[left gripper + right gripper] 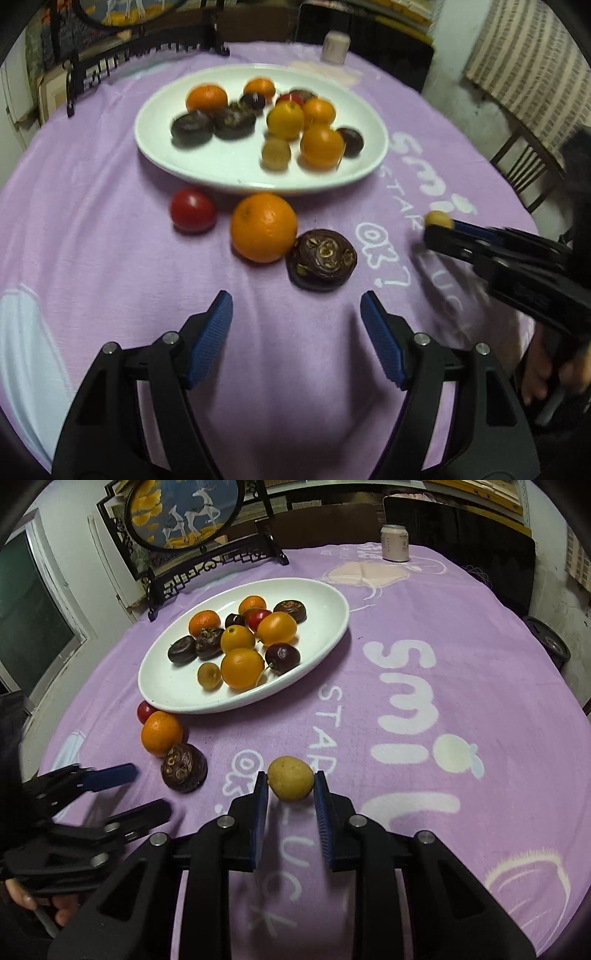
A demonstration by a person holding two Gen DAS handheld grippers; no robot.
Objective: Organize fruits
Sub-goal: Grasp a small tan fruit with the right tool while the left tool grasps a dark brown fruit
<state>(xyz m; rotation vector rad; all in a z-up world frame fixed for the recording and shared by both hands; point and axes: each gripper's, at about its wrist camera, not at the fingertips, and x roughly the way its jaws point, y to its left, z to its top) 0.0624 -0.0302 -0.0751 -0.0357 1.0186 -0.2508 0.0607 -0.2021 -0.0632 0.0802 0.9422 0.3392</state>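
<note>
A white oval plate (229, 173) (173, 690) holds several oranges, dark fruits and small red and yellow ones. On the cloth in front of it lie a red tomato (192, 209) (146, 710), an orange (263, 227) (161, 733) and a dark brown fruit (322, 257) (183, 767). My left gripper (296, 306) (144, 790) is open and empty, just short of the dark fruit. My right gripper (290, 786) (434, 229) is shut on a small yellow fruit (290, 778) (438, 219), held above the cloth to the right.
A purple cloth (424, 738) with white lettering covers the round table. A drink can (395, 542) (334, 48) stands at the far edge. A framed round picture on a black stand (184, 517) is at the back left. A chair (524, 166) stands at the right.
</note>
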